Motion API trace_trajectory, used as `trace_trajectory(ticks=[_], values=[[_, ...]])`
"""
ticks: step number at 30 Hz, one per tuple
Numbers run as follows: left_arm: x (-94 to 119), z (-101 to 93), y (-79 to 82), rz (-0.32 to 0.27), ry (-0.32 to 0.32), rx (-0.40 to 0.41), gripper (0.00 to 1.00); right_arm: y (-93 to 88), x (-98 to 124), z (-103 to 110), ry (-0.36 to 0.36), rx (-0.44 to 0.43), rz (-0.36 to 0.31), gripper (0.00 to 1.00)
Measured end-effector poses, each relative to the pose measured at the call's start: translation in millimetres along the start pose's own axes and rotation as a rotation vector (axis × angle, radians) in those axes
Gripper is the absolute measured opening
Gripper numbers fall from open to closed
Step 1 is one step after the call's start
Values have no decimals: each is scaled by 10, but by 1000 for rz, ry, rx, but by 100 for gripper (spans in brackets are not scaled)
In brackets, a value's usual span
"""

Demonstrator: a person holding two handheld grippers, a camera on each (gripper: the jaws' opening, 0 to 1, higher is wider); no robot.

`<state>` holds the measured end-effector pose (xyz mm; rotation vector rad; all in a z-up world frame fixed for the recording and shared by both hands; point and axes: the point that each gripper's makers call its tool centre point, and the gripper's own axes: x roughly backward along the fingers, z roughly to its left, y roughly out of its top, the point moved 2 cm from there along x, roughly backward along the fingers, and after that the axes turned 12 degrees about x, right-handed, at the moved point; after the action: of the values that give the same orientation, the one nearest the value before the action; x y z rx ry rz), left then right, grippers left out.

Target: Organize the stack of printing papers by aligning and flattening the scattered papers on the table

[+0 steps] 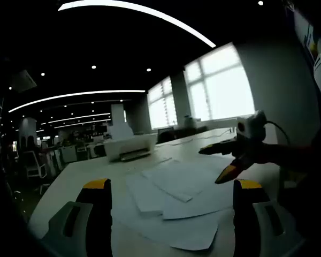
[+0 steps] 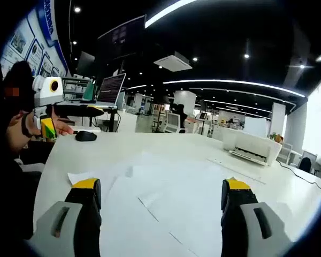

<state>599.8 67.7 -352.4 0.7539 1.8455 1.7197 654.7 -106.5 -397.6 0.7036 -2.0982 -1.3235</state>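
The left gripper (image 1: 171,201) hangs above the near table edge, jaws spread wide and empty; the right gripper (image 2: 160,201) is likewise parted with nothing between its jaws. In the left gripper view, the scattered papers (image 1: 176,193) lie overlapping on the white table (image 1: 69,182) just ahead at 12 o'clock, the right gripper hovering above them at 2 o'clock. A white printer (image 1: 129,147) stands beyond at 11 o'clock. In the right gripper view, a black mouse (image 2: 86,136) rests at 10 o'clock.
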Motion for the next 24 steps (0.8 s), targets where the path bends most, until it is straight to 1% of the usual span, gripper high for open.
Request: trace_trajectory(ticks=[8,13,19,21,24], values=[[6,6,6,-2,2,0,97,-46,-101,-40,-2,1,21,88],[2,-3,12,-3,-2,-2,97,-112,-194,-99,5,-4,42,88],[5,-4,15,-2,-1,-3,97,-290,-318,-163,1,-13,80,88],[4,-4,16,-1,0,-3,97,-369,-380,-225,-6,-20,100,88],[0,-8,17,0,-2,-5,96,-441,-423,-228,-17,-11,127,88]])
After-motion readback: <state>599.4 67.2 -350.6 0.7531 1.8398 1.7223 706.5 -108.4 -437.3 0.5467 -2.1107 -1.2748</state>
